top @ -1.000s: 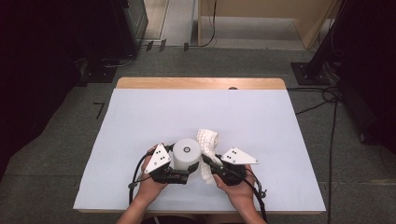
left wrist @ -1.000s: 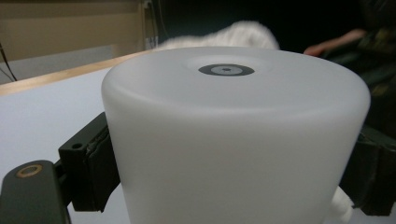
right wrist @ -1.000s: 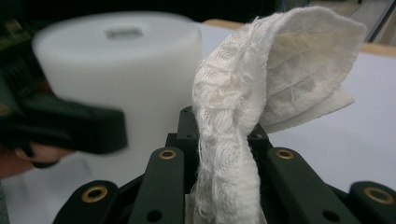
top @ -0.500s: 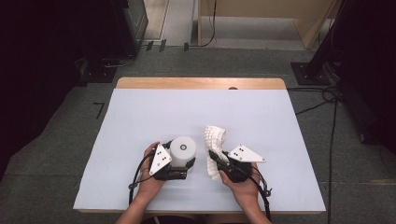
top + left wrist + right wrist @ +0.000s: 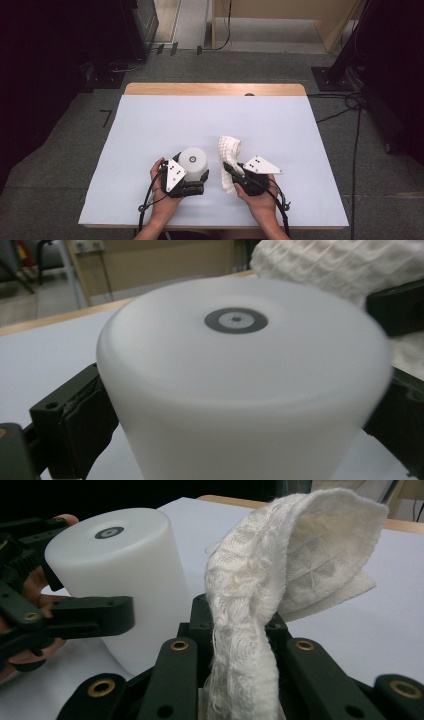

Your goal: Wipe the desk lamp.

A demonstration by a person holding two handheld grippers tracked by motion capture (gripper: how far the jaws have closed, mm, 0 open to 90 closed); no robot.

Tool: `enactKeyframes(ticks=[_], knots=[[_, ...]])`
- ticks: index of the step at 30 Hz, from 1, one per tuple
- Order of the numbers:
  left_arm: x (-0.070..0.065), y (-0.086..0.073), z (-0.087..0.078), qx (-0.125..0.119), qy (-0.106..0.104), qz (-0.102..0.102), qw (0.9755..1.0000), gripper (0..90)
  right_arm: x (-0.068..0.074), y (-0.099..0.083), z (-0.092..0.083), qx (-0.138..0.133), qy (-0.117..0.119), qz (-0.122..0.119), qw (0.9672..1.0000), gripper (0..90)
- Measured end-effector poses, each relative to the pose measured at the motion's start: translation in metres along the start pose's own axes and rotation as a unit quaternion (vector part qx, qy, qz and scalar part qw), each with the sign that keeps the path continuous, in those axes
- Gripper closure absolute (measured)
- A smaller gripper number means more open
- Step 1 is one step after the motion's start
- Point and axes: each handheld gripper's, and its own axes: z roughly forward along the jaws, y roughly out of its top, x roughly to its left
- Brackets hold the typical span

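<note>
Sitting near the front edge of the table (image 5: 150, 120), a white cup (image 5: 193, 161) stands upside down with a small grey ring on its top. The left gripper (image 5: 197, 172) has its two black jaws on either side of the cup, one on each wall, and they press against it, so the cup is held. In the left gripper view the cup (image 5: 240, 380) is very close and a bit blurry, with a dark jaw at each lower corner.

Just to the right of the cup is a white cloth (image 5: 229, 156) with a bumpy, woven look. The right gripper (image 5: 229, 172) has its jaws pinched tight on the cloth. In the right gripper view the cloth (image 5: 270, 595) rises up from between the jaws and flops over at the top like a floppy ear (its edge looks frayed). The cup (image 5: 120, 575) stands just beside the cloth there, with a small gap between them, and the left gripper (image 5: 75, 615) reaches around it.

Both hands come in from the near side of the table. The left hand (image 5: 162, 192) wraps around its gripper from below, and the right hand (image 5: 260, 202) does the same. The two grippers sit close together, side by side, pointing away from the person. Each has a grey three-cornered plate on top.
</note>
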Motion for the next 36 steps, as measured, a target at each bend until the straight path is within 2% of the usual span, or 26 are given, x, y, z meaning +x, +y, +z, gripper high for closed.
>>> enactKeyframes(ticks=[1, 3, 4, 6, 8, 10, 12, 16, 19, 22, 25, 29, 33, 36], knots=[[0.000, 0.000, 0.000, 0.000, 0.006, -0.001, 1.0000, 2.0, 0.000, 0.000, 0.000, 0.000, 0.001, 0.000, 1.0000, 75.7], [0.000, 0.001, -0.001, -0.003, 0.005, 0.002, 1.0000, 8.1, 0.002, 0.000, 0.000, -0.001, 0.004, 0.001, 1.0000, 75.7], [0.000, 0.001, -0.001, -0.002, 0.003, 0.005, 1.0000, 8.5, 0.002, 0.000, 0.000, -0.001, 0.005, -0.001, 1.0000, 75.7], [0.002, 0.002, -0.001, 0.002, -0.004, 0.002, 1.0000, 8.7, 0.004, 0.000, 0.001, 0.001, 0.007, -0.002, 1.0000, 75.7], [0.004, 0.005, -0.002, 0.008, -0.009, 0.009, 0.9999, 8.8, 0.004, 0.000, 0.002, 0.002, 0.008, -0.004, 1.0000, 75.7], [0.008, 0.009, -0.005, -0.001, -0.024, 0.002, 0.9997, 8.9, 0.006, 0.000, 0.002, 0.002, 0.011, -0.001, 0.9999, 75.7], [0.011, 0.015, -0.009, -0.017, -0.052, -0.016, 0.9984, 8.9, 0.008, 0.000, 0.003, -0.002, 0.019, 0.001, 0.9998, 75.7], [0.011, 0.025, -0.017, -0.041, -0.084, -0.024, 0.9953, 8.9, 0.016, 0.000, 0.006, 0.004, 0.030, -0.004, 0.9995, 75.7], [0.013, 0.029, -0.020, -0.050, -0.091, -0.028, 0.9942, 9.0, 0.021, -0.004, 0.010, 0.012, 0.034, -0.008, 0.9993, 75.7], [0.017, 0.030, -0.022, -0.060, -0.104, -0.046, 0.9917, 9.0, 0.023, -0.007, 0.012, 0.017, 0.037, -0.010, 0.9991, 75.7], [0.015, 0.029, -0.021, -0.054, -0.110, -0.038, 0.9918, 9.0, 0.023, -0.005, 0.011, 0.014, 0.035, -0.011, 0.9992, 75.7], [0.004, 0.024, -0.014, -0.032, -0.120, -0.013, 0.9921, 9.0, 0.021, 0.001, 0.005, 0.001, 0.029, -0.006, 0.9996, 75.7], [0.002, 0.025, -0.013, -0.035, -0.128, -0.006, 0.9911, 9.0, 0.016, 0.004, 0.000, -0.012, 0.025, -0.002, 0.9996, 75.7], [0.006, 0.028, -0.017, -0.048, -0.130, -0.010, 0.9903, 9.1, 0.016, -0.001, 0.006, 0.003, 0.026, -0.006, 0.9996, 75.7]])
